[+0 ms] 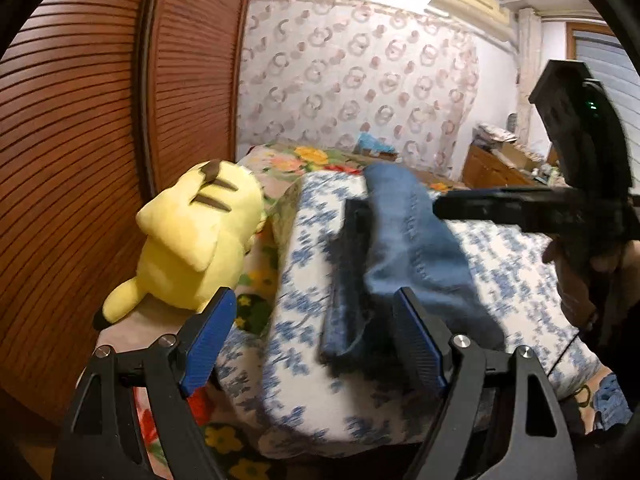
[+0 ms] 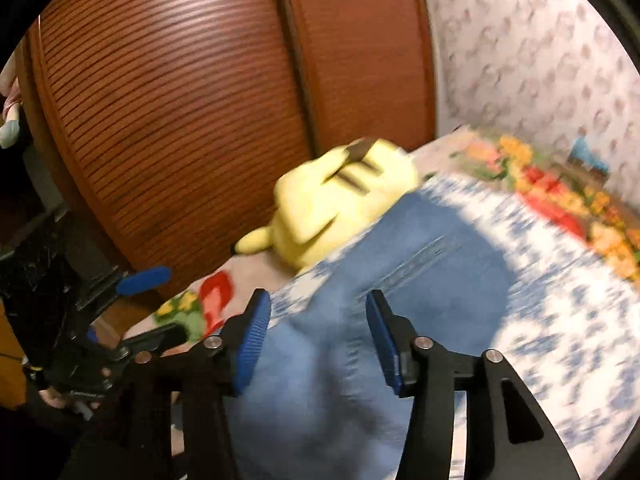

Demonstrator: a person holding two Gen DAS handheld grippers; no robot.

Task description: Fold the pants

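Left tool (image 1: 314,336) at bottom of left view: fingers wide apart, nothing between. Right tool (image 2: 318,336) at bottom of right view: fingers apart, not pinching cloth. Folded blue pants (image 1: 400,248) lie mid-frame on blue-flowered bed (image 1: 520,280). Yellow plush toy (image 1: 196,240) left of pants, near brown slatted door (image 1: 80,140).

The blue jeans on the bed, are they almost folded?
Nearly. The blue denim jeans already lie doubled into a thick strip on the blue-and-white flowered quilt. Nothing is in hand: the left tool and right tool both stand open. Maybe one more fold is left.
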